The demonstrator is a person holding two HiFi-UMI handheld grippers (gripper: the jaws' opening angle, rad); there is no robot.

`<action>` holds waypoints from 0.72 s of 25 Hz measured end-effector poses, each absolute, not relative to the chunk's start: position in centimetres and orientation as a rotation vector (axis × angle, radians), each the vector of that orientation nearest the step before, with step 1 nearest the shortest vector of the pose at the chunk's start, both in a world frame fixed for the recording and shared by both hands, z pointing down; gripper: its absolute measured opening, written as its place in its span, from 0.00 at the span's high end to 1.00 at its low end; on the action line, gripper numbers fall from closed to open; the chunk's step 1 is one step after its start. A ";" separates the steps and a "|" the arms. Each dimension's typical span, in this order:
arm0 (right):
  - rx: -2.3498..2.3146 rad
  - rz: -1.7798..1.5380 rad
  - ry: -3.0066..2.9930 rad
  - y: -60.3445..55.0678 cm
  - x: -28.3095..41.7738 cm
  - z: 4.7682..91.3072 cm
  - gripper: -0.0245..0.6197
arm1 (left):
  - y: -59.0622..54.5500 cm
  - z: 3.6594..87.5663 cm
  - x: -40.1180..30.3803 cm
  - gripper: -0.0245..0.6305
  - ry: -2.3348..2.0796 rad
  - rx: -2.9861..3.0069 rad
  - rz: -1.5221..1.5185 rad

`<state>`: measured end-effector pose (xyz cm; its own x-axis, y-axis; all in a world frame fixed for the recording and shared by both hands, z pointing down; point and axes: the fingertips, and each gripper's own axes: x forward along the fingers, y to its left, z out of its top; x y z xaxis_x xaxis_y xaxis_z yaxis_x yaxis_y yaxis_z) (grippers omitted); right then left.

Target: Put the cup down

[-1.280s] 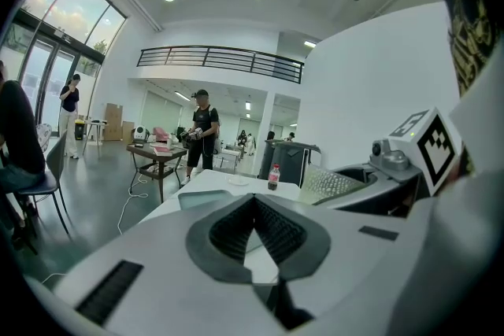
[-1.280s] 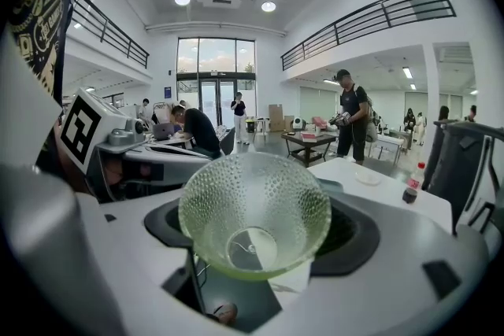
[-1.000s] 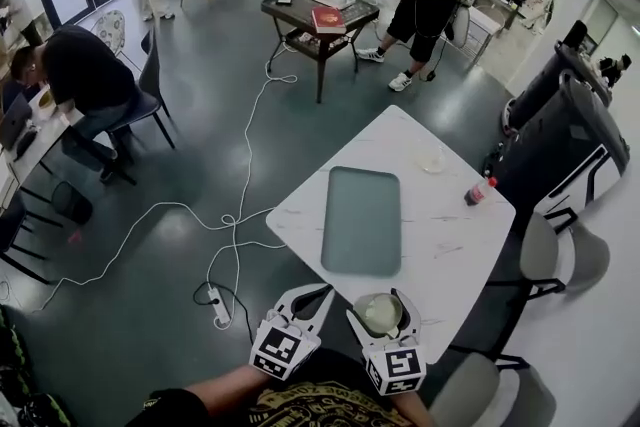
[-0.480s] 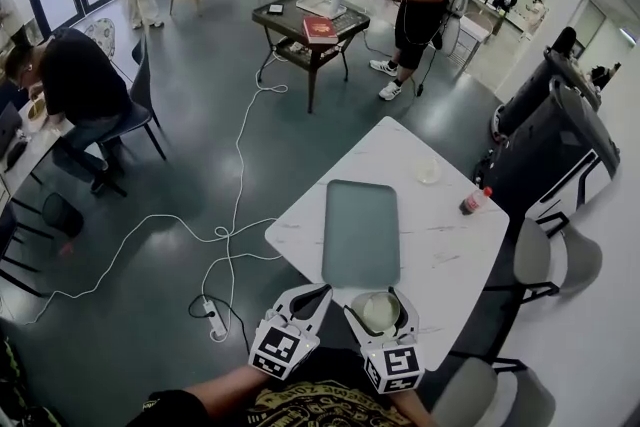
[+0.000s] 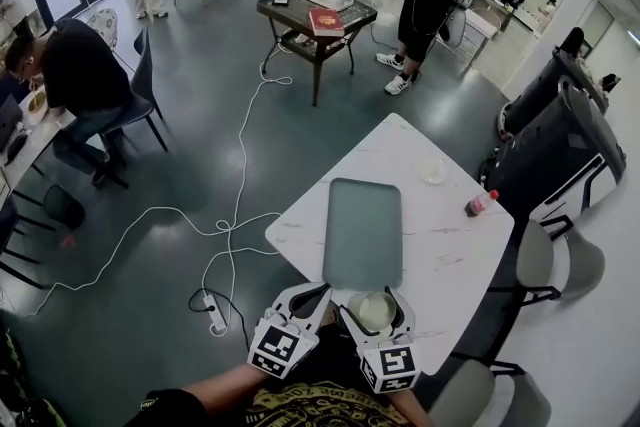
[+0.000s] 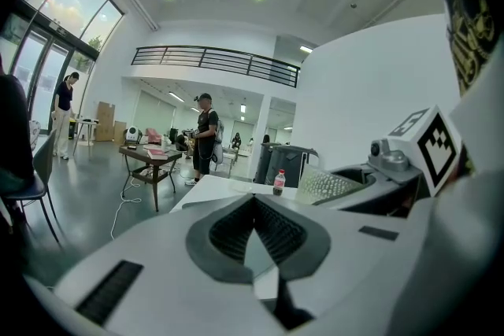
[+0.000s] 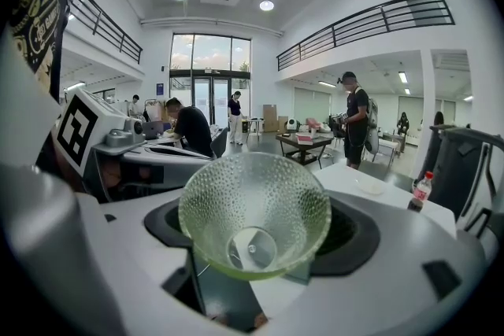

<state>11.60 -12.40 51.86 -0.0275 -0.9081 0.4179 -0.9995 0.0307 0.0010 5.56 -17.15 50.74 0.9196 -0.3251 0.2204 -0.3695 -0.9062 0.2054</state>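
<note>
A green dimpled glass cup is held by my right gripper, whose jaws are shut on its sides. It hangs over the near edge of the white table, just short of the grey-green tray. The right gripper view looks into the cup between the right gripper jaws, with its mouth facing forward. My left gripper is close to the left of the cup, beyond the table's near corner. In the left gripper view the left gripper is shut with nothing in it, and the cup shows to its right.
A small clear dish and a red-capped bottle stand on the table's far right. Grey chairs sit along the right side, with a dark machine behind. A power strip and white cable lie on the floor at left. Several people stand and sit farther off.
Both grippers have edged slightly toward the tray's near end, the cup still held in the right one. The view has shifted a little.
</note>
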 end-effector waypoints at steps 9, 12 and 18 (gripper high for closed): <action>1.900 0.426 -2.063 -15.1 13.6 52.4 0.34 | -19.2 51.1 7.4 0.97 -0.590 2.820 0.305; 1.888 0.432 -2.071 -16.0 14.6 52.6 0.34 | -19.9 51.3 8.3 0.97 -0.600 2.816 0.316; 1.856 0.438 -2.093 -18.0 16.5 53.4 0.34 | -21.5 52.0 10.2 0.97 -0.633 2.804 0.342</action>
